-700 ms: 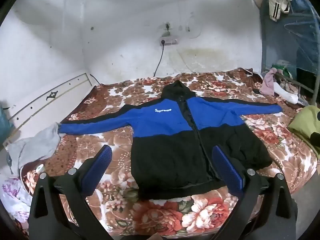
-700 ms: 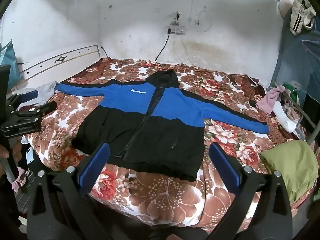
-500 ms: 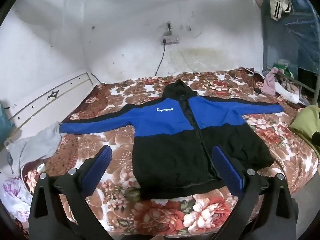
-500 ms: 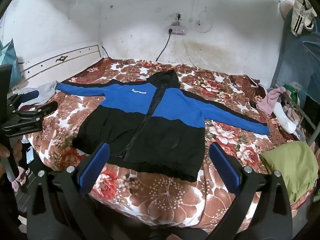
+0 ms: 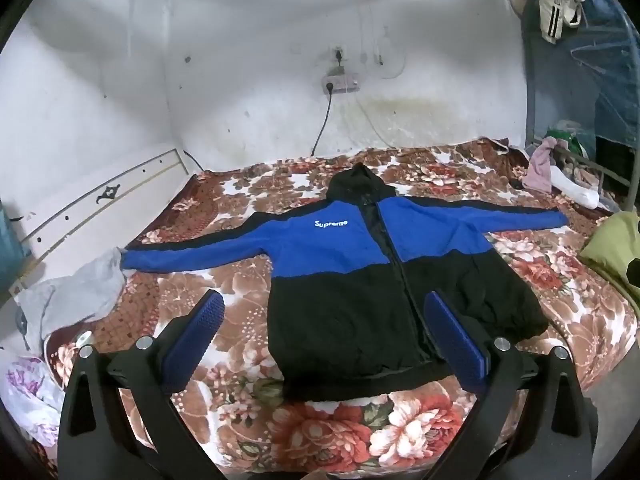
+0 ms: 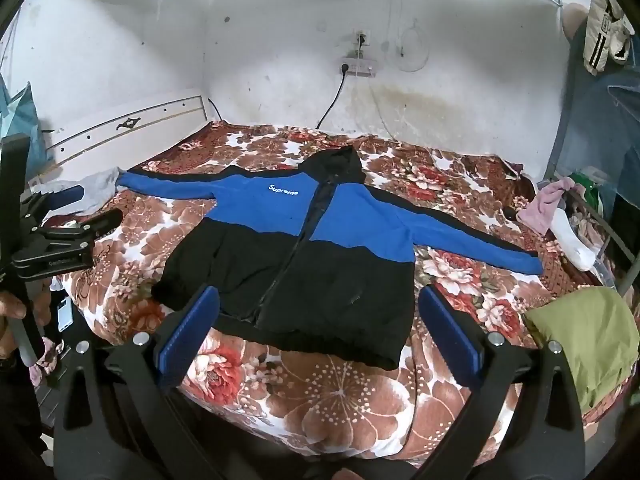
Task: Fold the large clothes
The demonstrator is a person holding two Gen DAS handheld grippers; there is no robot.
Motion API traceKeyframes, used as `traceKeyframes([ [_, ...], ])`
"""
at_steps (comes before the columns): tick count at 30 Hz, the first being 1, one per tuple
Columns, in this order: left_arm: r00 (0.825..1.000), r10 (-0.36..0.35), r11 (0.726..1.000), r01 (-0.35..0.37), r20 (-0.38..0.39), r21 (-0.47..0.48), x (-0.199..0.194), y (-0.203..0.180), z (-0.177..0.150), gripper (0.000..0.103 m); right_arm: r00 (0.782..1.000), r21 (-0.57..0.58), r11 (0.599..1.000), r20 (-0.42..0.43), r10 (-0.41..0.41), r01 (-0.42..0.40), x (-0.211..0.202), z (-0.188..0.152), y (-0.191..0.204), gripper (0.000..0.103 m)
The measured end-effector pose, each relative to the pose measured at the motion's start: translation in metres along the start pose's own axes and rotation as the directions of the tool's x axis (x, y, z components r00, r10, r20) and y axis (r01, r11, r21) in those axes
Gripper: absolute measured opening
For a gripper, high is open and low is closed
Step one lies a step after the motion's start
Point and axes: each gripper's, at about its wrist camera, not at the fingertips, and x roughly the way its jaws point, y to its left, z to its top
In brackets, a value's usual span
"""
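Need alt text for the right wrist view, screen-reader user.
A blue and black hooded jacket lies face up, sleeves spread, on a floral bedspread. The open right gripper hovers short of its hem, holding nothing. A green cloth sits at the right.

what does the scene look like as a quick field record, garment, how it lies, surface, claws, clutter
garment: blue and black hooded jacket with white chest lettering
lay: flat, front up, zipped, both sleeves spread out sideways, hood toward the wall
surface: bed with floral blanket
left claw: open, empty, above the hem, not touching
right claw: open, empty, above the hem, not touching
clutter: grey cloth at one sleeve end; green cloth at the other bed edge
folds done: none
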Motion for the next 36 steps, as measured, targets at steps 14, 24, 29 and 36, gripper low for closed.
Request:
traceKeyframes([
  [14,1.0,0.001,1.0,-0.001,0.005,0.003,0.0,-0.003,-0.002,0.098,1.0,-0.007,1.0,0.001,-0.001,0.001,0.003,0.001,0.006,0.098],
  [24,1.0,0.013,1.0,-0.013,-0.003,0.02,0.014,0.005,0.007,0.098,1.0,-0.007,1.0,-0.017,0.0,-0.001,0.021,0.012,0.003,0.098],
  [29,0.999,0.046,0.999,-0.046,-0.026,-0.004,0.037,0.023,0.006,0.098,0.999,-0.001,1.0,-0.049,-0.003,0.003,0.054,0.02,0.001,0.098],
  [36,0.989,0.144,0.989,-0.145,-0.039,-0.019,0.07,0.065,0.009,0.098,0.998,-0.022,1.0,-0.057,0.011,-0.013,0.105,0.04,0.017,0.098],
])
